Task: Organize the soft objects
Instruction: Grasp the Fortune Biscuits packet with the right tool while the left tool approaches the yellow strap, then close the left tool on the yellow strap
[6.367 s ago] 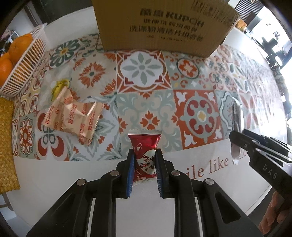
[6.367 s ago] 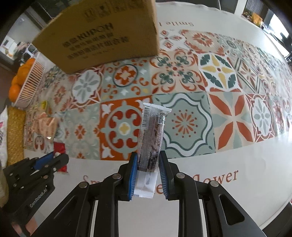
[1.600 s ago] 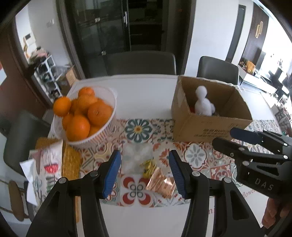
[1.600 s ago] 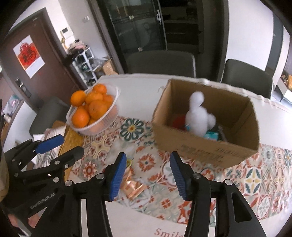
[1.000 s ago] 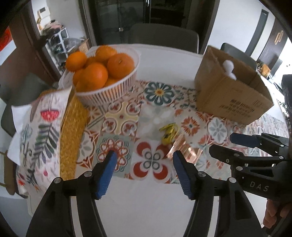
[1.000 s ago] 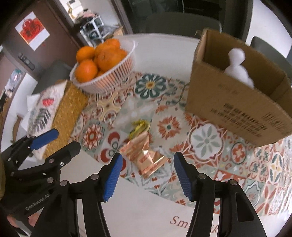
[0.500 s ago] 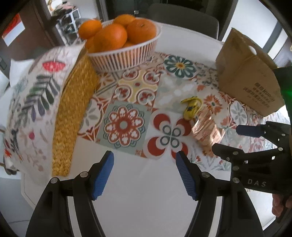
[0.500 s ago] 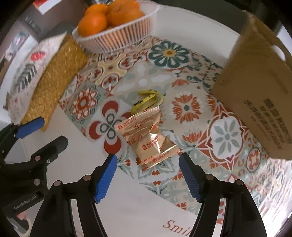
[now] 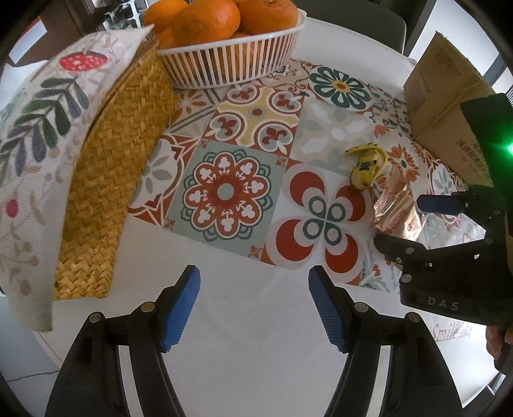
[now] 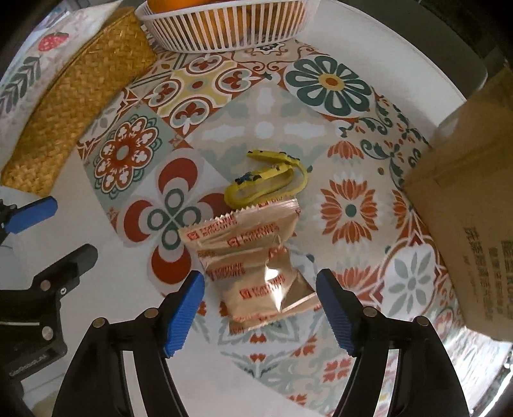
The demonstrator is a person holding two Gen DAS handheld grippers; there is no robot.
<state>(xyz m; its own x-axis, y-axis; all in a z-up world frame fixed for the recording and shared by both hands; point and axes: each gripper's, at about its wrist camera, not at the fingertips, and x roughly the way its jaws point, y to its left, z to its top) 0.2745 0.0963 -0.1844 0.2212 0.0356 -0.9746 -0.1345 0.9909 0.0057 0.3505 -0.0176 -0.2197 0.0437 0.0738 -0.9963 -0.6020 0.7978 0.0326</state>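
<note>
The right gripper [image 10: 259,308] stands spread wide with nothing between its blue pads [image 10: 184,309], straddling the near end of the biscuit packets [image 10: 253,256] without touching them. The packets are glossy, pale copper-coloured, crinkled pillow packs with serrated ends, lying overlapped on the patterned table mat [image 10: 349,211]. Red print repeats across them; it seems to read "FORTUNE BISCUITS", though blur makes that uncertain. Just beyond them, touching their far edge, lies a yellow wrapper [image 10: 266,179], curled into a loop, its small dark print too fine to read.

The left gripper [image 9: 255,304] is likewise spread and empty, hovering over bare white tabletop [image 9: 253,336] near the mat's edge. In its view the right tool's body shows "DAS", a green light glows above it, and the tablecloth shows "Smile like", partly covered.

To the right, the cardboard box [image 10: 474,224] is cut off by the frame; its Chinese printing is only partly legible. At the far left sit a woven straw mat [image 9: 109,179], a leaf-printed cloth [image 9: 35,134] and a white basket [image 9: 231,67] of oranges [image 9: 208,19].
</note>
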